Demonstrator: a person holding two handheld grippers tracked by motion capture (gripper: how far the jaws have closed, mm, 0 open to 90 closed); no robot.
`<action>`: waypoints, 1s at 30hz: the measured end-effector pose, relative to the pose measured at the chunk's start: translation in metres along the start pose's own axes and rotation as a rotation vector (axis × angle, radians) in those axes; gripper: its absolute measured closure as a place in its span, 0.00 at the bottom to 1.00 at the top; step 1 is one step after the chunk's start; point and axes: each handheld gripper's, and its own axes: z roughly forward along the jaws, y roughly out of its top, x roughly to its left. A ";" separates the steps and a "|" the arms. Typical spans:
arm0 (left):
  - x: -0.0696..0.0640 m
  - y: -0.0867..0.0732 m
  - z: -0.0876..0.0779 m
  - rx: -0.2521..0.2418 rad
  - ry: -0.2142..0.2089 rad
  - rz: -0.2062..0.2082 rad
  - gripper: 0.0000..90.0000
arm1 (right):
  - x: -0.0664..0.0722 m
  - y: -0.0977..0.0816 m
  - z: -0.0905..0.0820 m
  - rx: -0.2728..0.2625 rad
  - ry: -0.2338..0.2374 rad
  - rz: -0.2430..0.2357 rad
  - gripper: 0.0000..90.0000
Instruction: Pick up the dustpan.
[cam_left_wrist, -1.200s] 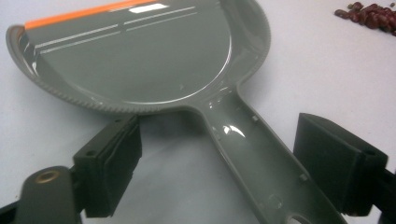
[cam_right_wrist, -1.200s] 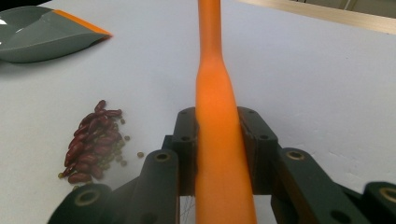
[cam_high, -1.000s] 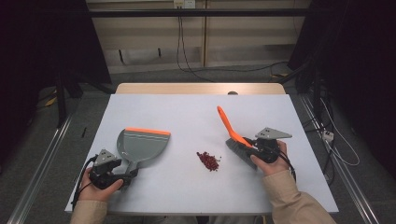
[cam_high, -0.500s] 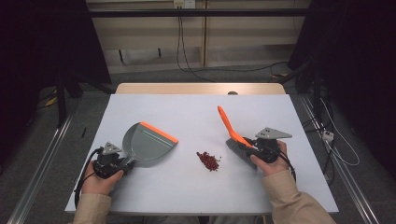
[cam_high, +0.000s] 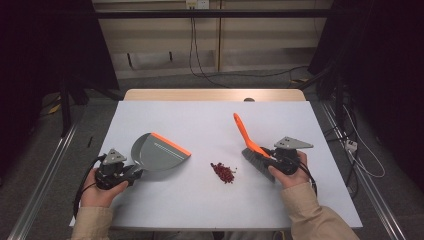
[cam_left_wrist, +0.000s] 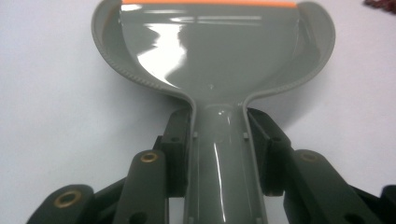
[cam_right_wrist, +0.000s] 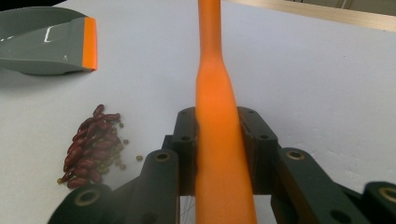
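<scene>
Beans (cam_high: 223, 172) lie loose mid-surface (cam_high: 200, 120), small, hard, prone to roll and scatter. Left tongs (cam_left_wrist: 218, 140) have just closed on the stiff, light, glossy dustpan (cam_high: 157, 152) handle; right tongs (cam_right_wrist: 219, 144) pinch the orange brush (cam_high: 252, 150) handle low, a fair hold for sweeping.

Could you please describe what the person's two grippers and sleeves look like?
Both the left gripper and right gripper are black, each topped by a grey three-cornered plate and trailing a black cable. Their jaws are black linkages with brass-coloured pivot pins. The sleeves are beige.
</scene>
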 end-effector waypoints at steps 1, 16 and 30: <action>0.000 0.000 -0.001 -0.010 -0.004 0.005 0.70 | 0.000 0.000 0.000 -0.001 0.000 0.003 0.79; 0.002 -0.012 0.018 0.048 -0.025 0.011 0.69 | 0.000 0.000 0.000 -0.003 0.003 -0.001 0.79; 0.000 0.002 0.040 0.118 0.009 0.037 0.58 | 0.001 0.000 0.000 -0.002 0.003 -0.005 0.79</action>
